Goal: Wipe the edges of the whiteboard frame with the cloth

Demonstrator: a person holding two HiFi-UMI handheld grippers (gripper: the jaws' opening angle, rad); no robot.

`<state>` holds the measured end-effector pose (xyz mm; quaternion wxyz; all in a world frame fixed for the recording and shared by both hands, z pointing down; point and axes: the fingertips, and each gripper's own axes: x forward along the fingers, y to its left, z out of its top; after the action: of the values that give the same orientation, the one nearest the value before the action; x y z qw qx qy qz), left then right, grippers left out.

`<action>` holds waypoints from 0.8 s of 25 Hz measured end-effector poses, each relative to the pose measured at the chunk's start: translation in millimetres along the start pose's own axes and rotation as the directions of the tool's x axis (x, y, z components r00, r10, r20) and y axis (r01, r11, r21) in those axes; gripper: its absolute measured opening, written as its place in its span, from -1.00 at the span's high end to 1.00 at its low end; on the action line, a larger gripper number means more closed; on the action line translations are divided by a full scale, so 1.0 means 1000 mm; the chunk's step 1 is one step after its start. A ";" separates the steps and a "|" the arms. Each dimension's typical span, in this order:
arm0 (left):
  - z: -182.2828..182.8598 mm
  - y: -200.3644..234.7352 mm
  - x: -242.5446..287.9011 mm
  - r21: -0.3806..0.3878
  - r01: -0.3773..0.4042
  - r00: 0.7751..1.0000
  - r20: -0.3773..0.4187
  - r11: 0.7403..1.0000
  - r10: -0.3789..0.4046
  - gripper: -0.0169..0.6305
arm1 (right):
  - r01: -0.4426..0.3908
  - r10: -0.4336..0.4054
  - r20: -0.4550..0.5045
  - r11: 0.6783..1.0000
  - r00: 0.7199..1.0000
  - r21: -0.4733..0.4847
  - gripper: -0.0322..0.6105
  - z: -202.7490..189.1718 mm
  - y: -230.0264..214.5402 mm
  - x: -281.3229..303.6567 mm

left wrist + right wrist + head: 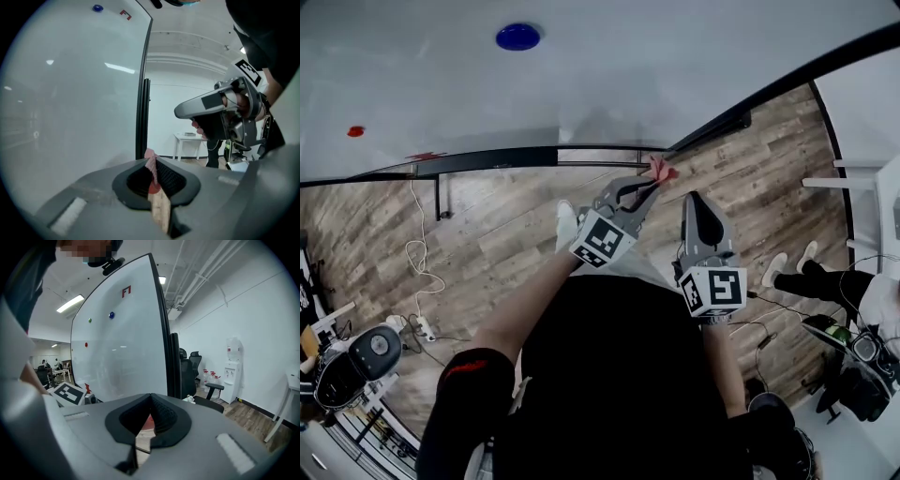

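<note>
Stands on a wood floor (516, 234) close to the whiteboard (628, 75), one gripper in each hand. Pinches a pink cloth (662, 170) in the left gripper (652, 180) — jaws clenched on a fold of it, with a tuft poking up past the tips. Holds that cloth right at the black frame (502, 158), at the bend joining two of its rails in the head view; cannot tell from there whether touching or just short. Shows, along the left gripper's own jaws, an upright rail of the frame rising just beyond the cloth, with white board surface spreading to the left of it. Carries the right gripper (694, 201) just beside the left one, on the floor side and apart from the frame — jaws drawn together tip to tip, gripping nothing recognisable, only a sliver of red and of floor visible through the slot behind the tips. Turns a square-marker cube (603, 240) on each gripper up toward the head camera. Bears, on the board, a blue magnet (517, 37) and a small red magnet (356, 131) toward the left, both well apart from the cloth.
</note>
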<state>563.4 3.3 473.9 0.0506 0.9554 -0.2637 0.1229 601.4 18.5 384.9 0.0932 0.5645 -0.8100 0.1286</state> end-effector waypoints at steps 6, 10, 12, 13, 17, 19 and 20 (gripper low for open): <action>-0.014 -0.002 0.031 -0.014 0.016 1.000 -0.026 1.000 -0.017 0.90 | -0.022 0.022 -0.024 1.000 0.999 -0.004 0.89 -0.011 -0.006 0.004; -0.021 -0.005 0.049 -0.014 0.025 0.999 -0.043 1.000 -0.026 0.90 | -0.037 0.037 -0.039 0.999 0.999 0.002 0.89 -0.017 -0.012 0.005; -0.032 -0.008 0.055 -0.031 0.025 0.998 -0.064 0.999 -0.027 0.90 | -0.044 0.044 -0.047 0.999 0.998 0.006 0.89 -0.020 -0.014 0.005; -0.036 -0.009 0.057 -0.038 0.025 0.997 -0.074 0.999 -0.028 0.90 | -0.046 0.046 -0.050 0.999 0.998 0.007 0.89 -0.021 -0.013 0.004; -0.044 -0.003 0.066 -0.027 0.025 0.994 -0.102 0.999 -0.027 0.90 | -0.055 0.056 -0.059 0.998 0.997 0.006 0.89 -0.026 -0.014 0.008; -0.049 0.001 0.070 -0.022 0.024 0.993 -0.119 0.999 -0.027 0.90 | -0.058 0.059 -0.064 0.998 0.996 0.009 0.89 -0.028 -0.014 0.011; -0.051 0.003 0.071 -0.026 0.022 0.992 -0.126 0.999 -0.025 0.90 | -0.059 0.060 -0.067 0.998 0.996 0.011 0.89 -0.029 -0.014 0.011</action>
<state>610.5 -25.7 541.8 0.0802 0.9480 -0.2502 0.1795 611.4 13.3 416.8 0.1139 0.5359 -0.8223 0.1539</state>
